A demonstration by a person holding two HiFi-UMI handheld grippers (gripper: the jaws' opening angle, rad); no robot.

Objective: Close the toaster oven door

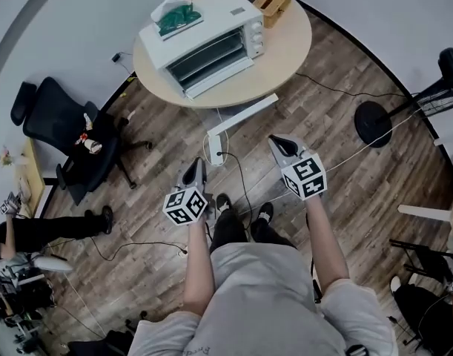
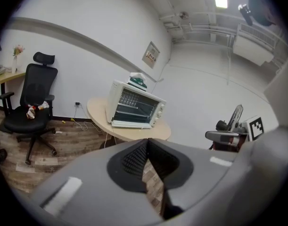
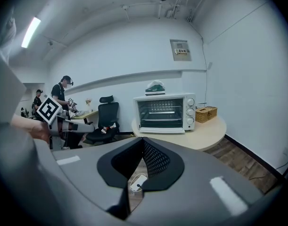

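Standing well back from the round table (image 1: 289, 61), the person holds both grippers out over the wood floor (image 1: 345, 191), and neither touches anything.

Writing: the wall placard (image 3: 180, 49) above the oven carries print, too small to read. Any brand on the oven front is too small to make out. The only clear markings are the black-and-white square codes on each gripper's marker cube (image 1: 186, 205).

Left to right, head view:
- A black office chair (image 1: 63, 132) stands by the wall with a small object on its seat.
- The left gripper (image 1: 197, 166) has its jaws pressed together at the tips with nothing pinched. Its own view shows only floorboards through the thin slit behind the tips.
- The white toaster oven (image 1: 207, 39) sits on the table's left part, well apart from both grippers, with three knobs down its right side. A green-and-white bundle (image 1: 174, 17) lies on top.
- The oven's glass door (image 3: 163, 113) faces the person and looks upright against the front, with racks visible behind it. Whether it is fully shut, cannot tell.
- The right gripper (image 1: 276, 142) has its jaws closed tight and is empty.
- A wicker basket (image 1: 274, 4) sits just beside the oven, near the table's far edge.
- A black round stand base (image 1: 373, 123) is on the floor at far right.
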